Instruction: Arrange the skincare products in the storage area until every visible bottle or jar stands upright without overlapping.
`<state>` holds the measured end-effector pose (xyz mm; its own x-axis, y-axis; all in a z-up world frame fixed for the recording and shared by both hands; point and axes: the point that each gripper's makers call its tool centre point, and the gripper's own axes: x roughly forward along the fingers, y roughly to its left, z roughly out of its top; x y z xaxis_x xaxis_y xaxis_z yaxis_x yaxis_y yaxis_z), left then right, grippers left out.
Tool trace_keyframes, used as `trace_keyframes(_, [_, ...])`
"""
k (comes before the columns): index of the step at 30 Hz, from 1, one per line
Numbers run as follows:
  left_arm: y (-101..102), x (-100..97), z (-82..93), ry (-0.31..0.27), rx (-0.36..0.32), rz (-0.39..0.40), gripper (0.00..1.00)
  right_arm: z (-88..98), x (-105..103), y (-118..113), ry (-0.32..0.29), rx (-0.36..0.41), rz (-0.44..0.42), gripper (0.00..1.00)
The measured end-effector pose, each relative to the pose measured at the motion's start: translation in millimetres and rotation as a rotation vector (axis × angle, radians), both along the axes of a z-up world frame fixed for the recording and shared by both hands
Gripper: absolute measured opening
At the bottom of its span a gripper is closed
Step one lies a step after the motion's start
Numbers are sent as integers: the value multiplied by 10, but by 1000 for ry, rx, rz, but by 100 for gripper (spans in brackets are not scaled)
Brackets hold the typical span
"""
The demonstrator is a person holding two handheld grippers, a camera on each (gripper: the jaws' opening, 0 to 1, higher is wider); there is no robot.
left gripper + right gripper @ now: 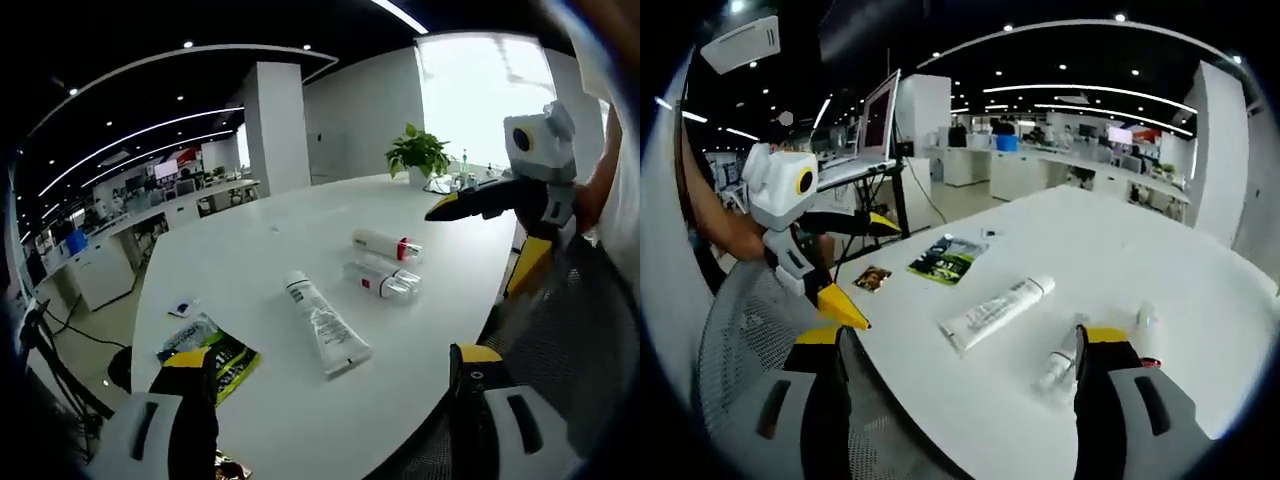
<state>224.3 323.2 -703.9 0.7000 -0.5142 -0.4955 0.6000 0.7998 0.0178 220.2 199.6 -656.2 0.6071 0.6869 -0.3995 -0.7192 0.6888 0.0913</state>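
Note:
A white tube (pixel 325 325) lies flat in the middle of the white table (pixel 300 215). Beyond it two small bottles lie on their sides: a clear one with a red band (pixel 383 281) and a white one with a red band (pixel 385 244). My left gripper (pixel 332 358) is open above the table's near edge, short of the tube. My right gripper (pixel 485 250) comes in from the right, open, above the table edge. In the right gripper view the tube (pixel 995 312), clear bottle (pixel 1058 368) and white bottle (pixel 1147 330) lie ahead of my open right gripper (pixel 960 338). The left gripper (pixel 868 268) hangs open at the left.
A green packet (pixel 215 350) and a small dark item (pixel 183 307) lie near the table's left end. A potted plant (pixel 418 152) stands at the far end. A mesh chair (pixel 750 330) sits at the table edge, and a small brown packet (pixel 872 277) lies beside the green packet (pixel 948 258).

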Motion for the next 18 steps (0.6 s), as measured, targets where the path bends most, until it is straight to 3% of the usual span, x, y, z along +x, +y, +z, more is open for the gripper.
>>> trace_keyframes(2, [31, 11, -33, 14, 14, 14, 100, 91, 127, -39, 3, 58, 0, 92])
trace_keyframes(4, [51, 10, -41, 20, 21, 22, 100, 96, 304, -70, -20, 40, 15, 93])
trace_keyframes(5, [58, 11, -46, 19, 26, 24, 100, 51, 382, -34, -26, 24, 69, 92])
trace_keyframes(7, [73, 15, -54, 14, 37, 25, 99, -134, 534, -61, 26, -45, 96, 91])
trace_keyframes(9, [71, 10, -62, 17, 37, 23, 100, -113, 658, -10, -1, -43, 133, 90])
trace_keyframes(12, [59, -2, -108, 27, 55, 9, 100, -201, 722, 124, 93, -74, 264, 89])
trace_keyframes(14, [41, -16, -122, 31, 60, -5, 100, -255, 756, 173, 102, -133, 331, 88])
trace_keyframes(18, [50, 10, -85, -7, 79, -14, 99, -387, 894, 306, -9, -296, 537, 85])
